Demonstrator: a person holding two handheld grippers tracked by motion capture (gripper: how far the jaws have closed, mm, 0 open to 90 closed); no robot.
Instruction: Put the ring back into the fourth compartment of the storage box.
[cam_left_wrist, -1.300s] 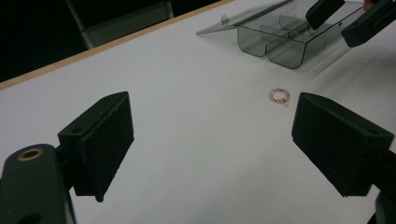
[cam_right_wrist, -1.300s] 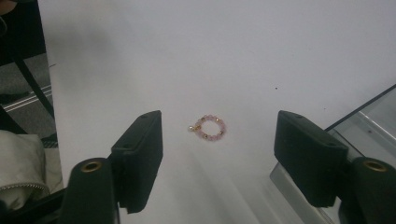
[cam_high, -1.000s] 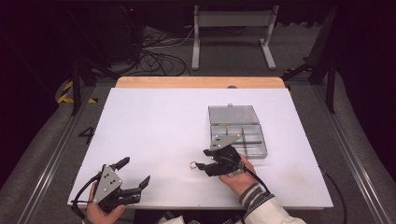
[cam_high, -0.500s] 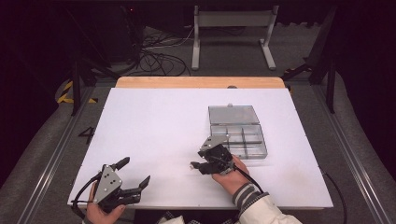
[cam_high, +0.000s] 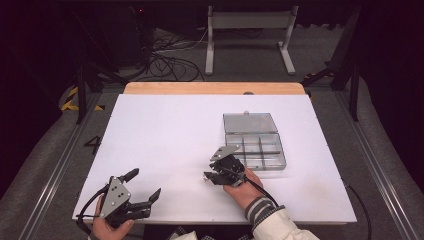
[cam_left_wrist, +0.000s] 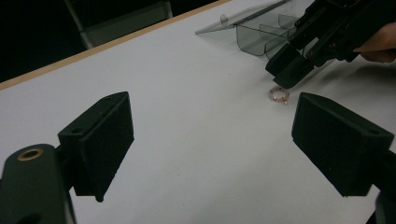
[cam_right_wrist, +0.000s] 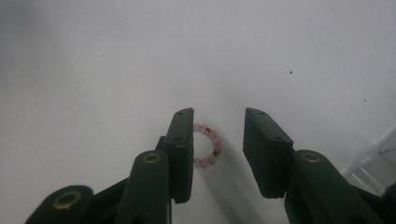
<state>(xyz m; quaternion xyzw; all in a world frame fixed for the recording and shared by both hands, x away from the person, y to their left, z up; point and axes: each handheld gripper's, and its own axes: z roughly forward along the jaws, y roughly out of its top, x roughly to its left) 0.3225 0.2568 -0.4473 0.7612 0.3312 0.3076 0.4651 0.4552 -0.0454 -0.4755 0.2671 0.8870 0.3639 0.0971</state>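
On the white table, right claw closing around bead ring, left claw spread, dark room.

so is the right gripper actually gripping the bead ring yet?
Not gripped. In the right gripper view the bead ring lies on the table between the right gripper's jaws, which have just been closing: clear gap to one jaw, the other at its edge, contact unclear.

A small bracelet of pale pink beads with a few gold ones lies flat on the white table, a closed ring at about 8 o'clock from the clear compartment box.
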